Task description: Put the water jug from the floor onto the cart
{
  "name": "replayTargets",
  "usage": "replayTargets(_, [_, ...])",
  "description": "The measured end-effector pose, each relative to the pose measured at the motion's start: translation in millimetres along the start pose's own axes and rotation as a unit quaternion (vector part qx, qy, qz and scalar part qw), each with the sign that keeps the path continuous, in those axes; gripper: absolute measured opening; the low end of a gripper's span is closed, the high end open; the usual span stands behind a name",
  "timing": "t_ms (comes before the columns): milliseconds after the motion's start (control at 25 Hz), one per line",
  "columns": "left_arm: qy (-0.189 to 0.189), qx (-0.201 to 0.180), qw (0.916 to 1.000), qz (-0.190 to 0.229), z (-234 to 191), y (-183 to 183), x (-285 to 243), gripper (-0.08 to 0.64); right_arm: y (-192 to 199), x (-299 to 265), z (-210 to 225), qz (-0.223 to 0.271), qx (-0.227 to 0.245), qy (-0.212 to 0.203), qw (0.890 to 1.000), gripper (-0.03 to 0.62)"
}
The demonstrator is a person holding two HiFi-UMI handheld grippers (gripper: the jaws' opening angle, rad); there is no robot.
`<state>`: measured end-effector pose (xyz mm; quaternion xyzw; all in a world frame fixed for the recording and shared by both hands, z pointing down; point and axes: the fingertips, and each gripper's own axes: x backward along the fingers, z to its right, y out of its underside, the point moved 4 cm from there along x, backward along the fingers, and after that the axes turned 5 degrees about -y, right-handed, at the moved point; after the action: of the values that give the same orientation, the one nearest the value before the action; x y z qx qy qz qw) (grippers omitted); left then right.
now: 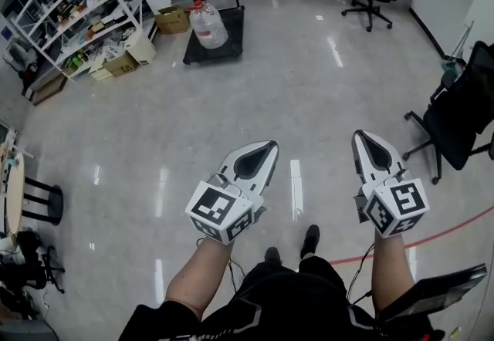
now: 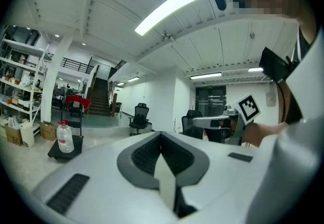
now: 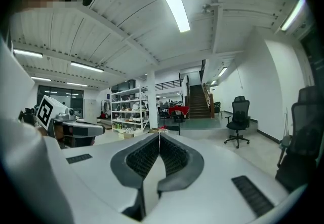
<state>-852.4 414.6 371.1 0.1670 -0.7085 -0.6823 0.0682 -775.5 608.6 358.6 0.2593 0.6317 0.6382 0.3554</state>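
No legible text, water jug (image 1: 208,26) label unreadable

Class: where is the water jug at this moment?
Head view, upper left: the water jug stands on the black cart, just right of a cardboard box by the shelving unit.

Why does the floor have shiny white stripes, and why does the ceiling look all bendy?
Head view: the stripes are probably ceiling lamps mirrored in the glossy floor. Left gripper view and right gripper view: a wide-angle lens curves the ceiling and darkens the corners; the lamps glare white.
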Motion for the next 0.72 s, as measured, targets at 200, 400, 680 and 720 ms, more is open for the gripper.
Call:
replayTargets(200, [-0.001, 0.012, 0.9999, 0.009, 5, -4, 41, 0.002, -8, 27, -44, 0.005, 0.005, -0.003, 1.0, 0.003])
replayTargets(400, [-0.009, 0.008, 0.9998, 0.013, 25, -9, 64, 0.002, -15, 48, -58, 0.007, 0.012, -0.019, 1.0, 0.003])
replayTargets(680, [-0.027, 0.002, 0.9991, 0.032, 47, -26, 75, 0.002, -22, 66, -60, 0.01, 0.017, -0.033, 0.999, 0.002])
replayTargets(720, [-0.028, -0.002, 0.999, 0.034, 48, -29, 78, 0.002, -25, 68, -62, 0.013, 0.016, -0.035, 0.999, 0.002])
